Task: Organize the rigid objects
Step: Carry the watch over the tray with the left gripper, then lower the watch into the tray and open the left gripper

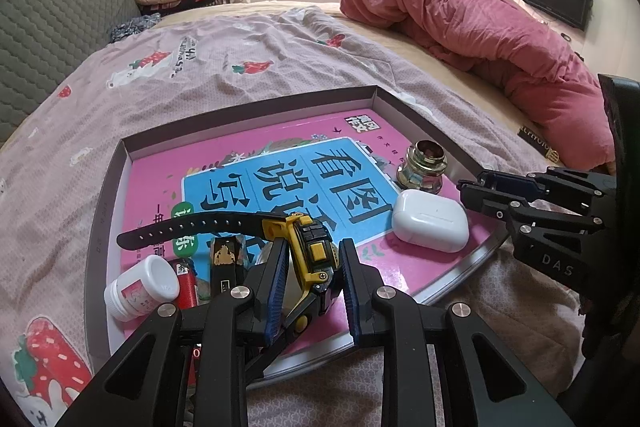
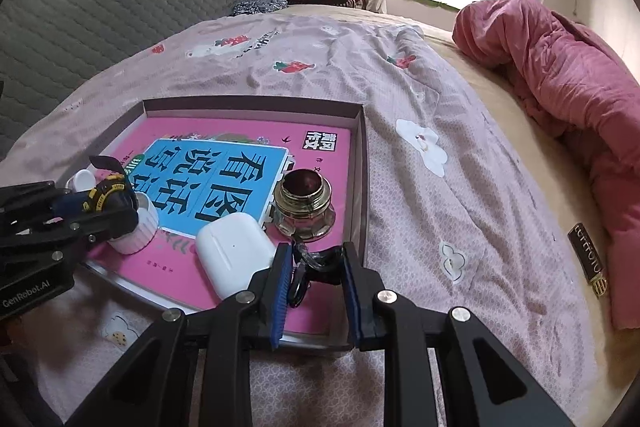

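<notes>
Now the left gripper [image 1: 314, 275] sits at the bottom centre of the left wrist view, its jaws closed on a yellow-and-black wristwatch [image 1: 310, 251] whose black perforated strap runs out toward the left of the frame. The watch is held just above a shallow grey cardboard tray [image 1: 248, 103] lying on the bed [image 1: 200, 75], which is covered by a pale pink strawberry-print sheet. A pink book with a blue title panel [image 1: 280, 183] lines the tray floor. On it, right of centre, lie a white earbud case [image 1: 430, 221] and, just behind it, a brass-coloured threaded metal fitting [image 1: 424, 163]. At lower left a small white plastic bottle [image 1: 138, 287] lies on its side beside a red object I cannot identify.

In the right wrist view the right gripper [image 2: 316, 285] is at bottom centre over the tray's near right corner, jaws closed on a small dark clip-like object [image 2: 320, 263], too blurred to name. The earbud case [image 2: 234, 251] lies just left of it.
</notes>
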Motion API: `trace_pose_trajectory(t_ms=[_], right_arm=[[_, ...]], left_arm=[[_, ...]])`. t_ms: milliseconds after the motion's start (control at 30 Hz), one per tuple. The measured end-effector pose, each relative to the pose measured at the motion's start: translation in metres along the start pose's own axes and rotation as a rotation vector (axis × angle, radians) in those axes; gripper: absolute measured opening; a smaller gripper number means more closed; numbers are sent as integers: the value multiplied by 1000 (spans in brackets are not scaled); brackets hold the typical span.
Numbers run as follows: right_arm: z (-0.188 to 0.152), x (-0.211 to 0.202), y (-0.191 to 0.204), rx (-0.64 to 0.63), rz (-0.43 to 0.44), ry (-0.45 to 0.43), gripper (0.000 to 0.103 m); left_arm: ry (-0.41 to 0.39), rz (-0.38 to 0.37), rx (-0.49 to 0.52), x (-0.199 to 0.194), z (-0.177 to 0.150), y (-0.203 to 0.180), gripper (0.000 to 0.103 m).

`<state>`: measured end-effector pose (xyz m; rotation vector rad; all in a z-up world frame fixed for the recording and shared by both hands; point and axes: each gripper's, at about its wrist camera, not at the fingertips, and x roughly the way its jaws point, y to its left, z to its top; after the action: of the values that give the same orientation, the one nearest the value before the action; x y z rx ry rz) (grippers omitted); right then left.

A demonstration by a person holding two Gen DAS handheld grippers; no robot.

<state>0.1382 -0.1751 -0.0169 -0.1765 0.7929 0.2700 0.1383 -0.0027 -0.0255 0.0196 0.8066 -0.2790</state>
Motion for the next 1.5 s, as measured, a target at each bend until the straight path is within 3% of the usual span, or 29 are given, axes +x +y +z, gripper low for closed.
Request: trace_pose_trajectory(t_ms=[667, 833, 1067, 1500], right_arm=[[0, -1, -1, 18, 9, -4, 26], [0, -1, -2, 20, 12, -4, 26], [0, -1, -2, 21, 13, -4, 26], [2, -4, -1, 23, 22, -24, 33]], left_arm=[[13, -13, 12, 2, -3, -4, 27], [27, -32, 16, 3, -4, -7, 35], [25, -49, 11, 3, -4, -7, 36], [-51, -73, -45, -15, 4, 3, 62]])
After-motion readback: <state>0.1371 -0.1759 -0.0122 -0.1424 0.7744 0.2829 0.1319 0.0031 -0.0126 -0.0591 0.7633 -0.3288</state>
